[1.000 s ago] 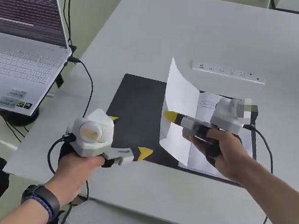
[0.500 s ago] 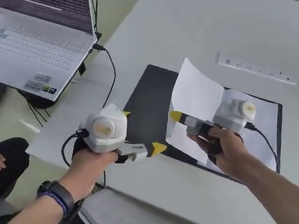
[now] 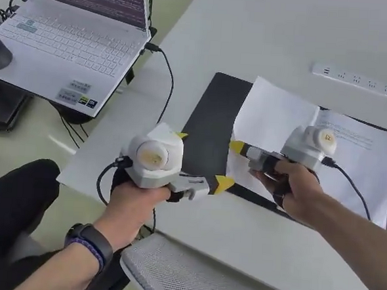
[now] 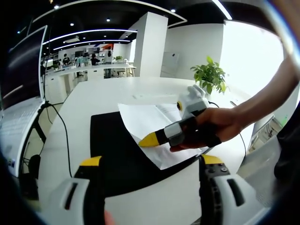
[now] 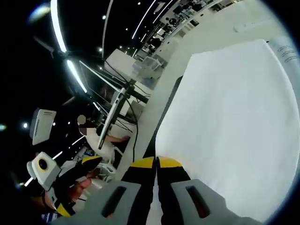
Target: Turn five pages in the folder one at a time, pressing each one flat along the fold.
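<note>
The black folder (image 3: 211,123) lies open on the white table, with printed pages (image 3: 360,152) on its right half. One white page (image 3: 274,114) is lifted off the stack, and my right gripper (image 3: 238,148) is shut on its lower left edge. In the right gripper view the yellow tips (image 5: 156,163) meet on that page (image 5: 225,117). My left gripper (image 3: 201,160) is open and holds nothing, hovering over the folder's front left corner. In the left gripper view its jaws (image 4: 151,161) stand wide apart, facing the page (image 4: 140,119) and the folder (image 4: 112,140).
A laptop (image 3: 81,39) sits at the far left with a cable (image 3: 167,84) running toward the folder. A power strip (image 3: 365,82) lies behind the folder. A chair back (image 3: 192,276) is just below the table's front edge.
The head camera has swung left, shifting the whole picture. The right gripper still holds the page, which now shows more of its face. The left gripper remains open beside the folder.
</note>
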Motion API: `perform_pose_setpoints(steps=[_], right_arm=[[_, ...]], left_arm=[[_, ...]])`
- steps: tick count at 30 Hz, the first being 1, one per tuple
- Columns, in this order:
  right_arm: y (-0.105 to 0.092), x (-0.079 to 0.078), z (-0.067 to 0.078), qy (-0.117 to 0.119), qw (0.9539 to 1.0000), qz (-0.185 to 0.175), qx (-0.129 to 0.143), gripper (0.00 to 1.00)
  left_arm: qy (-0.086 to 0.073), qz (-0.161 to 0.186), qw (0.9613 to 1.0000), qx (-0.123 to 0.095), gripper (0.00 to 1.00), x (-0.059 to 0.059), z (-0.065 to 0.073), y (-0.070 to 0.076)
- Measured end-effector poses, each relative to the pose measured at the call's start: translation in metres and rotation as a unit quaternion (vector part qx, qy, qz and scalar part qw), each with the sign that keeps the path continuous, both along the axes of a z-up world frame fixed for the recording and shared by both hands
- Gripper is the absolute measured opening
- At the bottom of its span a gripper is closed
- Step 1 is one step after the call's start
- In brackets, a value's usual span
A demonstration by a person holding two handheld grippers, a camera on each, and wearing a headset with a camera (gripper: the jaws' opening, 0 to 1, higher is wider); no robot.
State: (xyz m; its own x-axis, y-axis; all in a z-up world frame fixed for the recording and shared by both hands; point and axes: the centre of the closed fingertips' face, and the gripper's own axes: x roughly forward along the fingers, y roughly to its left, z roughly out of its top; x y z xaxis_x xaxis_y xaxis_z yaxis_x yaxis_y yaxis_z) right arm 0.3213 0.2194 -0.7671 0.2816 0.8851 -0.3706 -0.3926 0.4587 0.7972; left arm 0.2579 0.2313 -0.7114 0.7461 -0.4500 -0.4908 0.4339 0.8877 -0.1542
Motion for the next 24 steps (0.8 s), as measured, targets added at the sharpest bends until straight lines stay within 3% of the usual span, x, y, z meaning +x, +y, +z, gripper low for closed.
perform_pose_setpoints(steps=[4, 13, 17, 20, 24], right_arm=[[-0.001, 0.005, -0.016, 0.018, 0.9998, -0.004, -0.013, 0.00], [-0.002, 0.013, -0.049, 0.032, 0.9987, 0.000, -0.040, 0.04], [-0.002, 0.016, -0.048, 0.033, 0.9990, -0.006, -0.028, 0.05], [0.002, 0.013, -0.043, 0.021, 0.9996, 0.014, -0.013, 0.12], [0.004, 0.012, -0.042, 0.014, 0.9996, 0.018, -0.014, 0.16]], left_arm=[[0.004, 0.004, 1.0000, -0.003, 0.83, 0.000, -0.002, 0.003], [0.008, 0.005, 1.0000, 0.000, 0.83, 0.000, -0.005, 0.003], [0.008, 0.001, 1.0000, 0.003, 0.83, 0.000, -0.006, 0.002], [0.011, 0.000, 0.9999, 0.004, 0.83, 0.000, -0.007, 0.002], [0.013, 0.000, 0.9999, 0.004, 0.83, -0.001, -0.008, 0.002]])
